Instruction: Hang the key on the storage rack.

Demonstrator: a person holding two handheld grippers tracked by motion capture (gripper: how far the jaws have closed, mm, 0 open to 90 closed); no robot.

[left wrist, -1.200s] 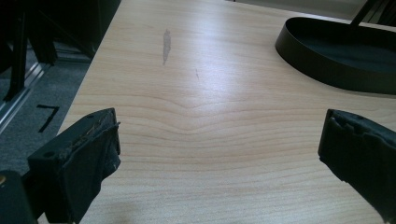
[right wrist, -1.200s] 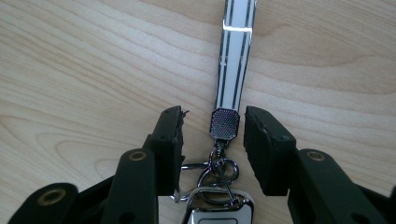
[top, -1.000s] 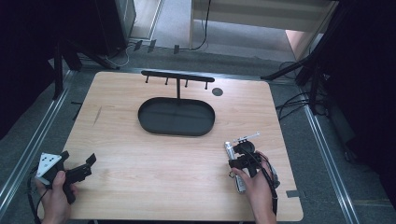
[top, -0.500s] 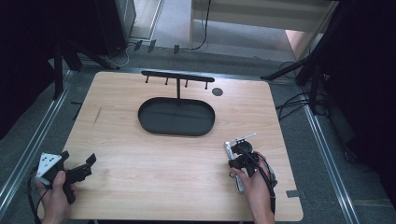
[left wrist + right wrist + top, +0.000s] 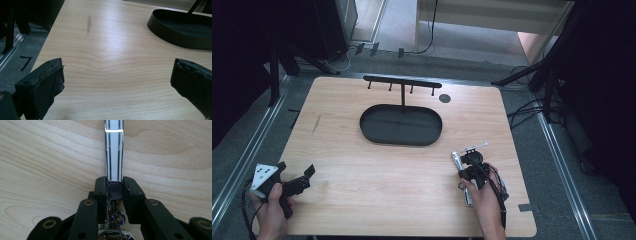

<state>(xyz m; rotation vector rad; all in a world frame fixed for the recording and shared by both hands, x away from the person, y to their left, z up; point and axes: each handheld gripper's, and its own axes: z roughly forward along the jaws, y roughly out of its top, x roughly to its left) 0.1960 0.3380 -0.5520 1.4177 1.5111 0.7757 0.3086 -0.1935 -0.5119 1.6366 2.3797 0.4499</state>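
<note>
Right gripper (image 5: 115, 188): jaws clamped on the knurled metal end of a striped keychain strap (image 5: 113, 150), white with dark lines, flat on the wooden table (image 5: 362, 180). Split ring and clasp (image 5: 115, 220) hanging loose between the linkage arms below the clamp. In the high view, right gripper (image 5: 470, 165) near the front right of the table, strap (image 5: 456, 161) running from the jaws toward the middle.

Left gripper (image 5: 117, 75): jaws wide apart, nothing between them, bare wood beneath. Seen from above, left gripper (image 5: 294, 180) at the front left corner, well apart from the strap.

Beyond the tools: black oval tray (image 5: 401, 125) at the table's centre, with an upright post and a crossbar of hooks (image 5: 402, 82) behind it. Dark round mark (image 5: 445, 98) near the crossbar's right end.

Judged step: lifting the keychain for hanging on a hook. Advice: hold the grip square on the knurled end, lift straight to avoid dragging the strap, let ring and clasp hang free, then present the ring to a hook. Risk: slip on the narrow metal end if tilted.
</note>
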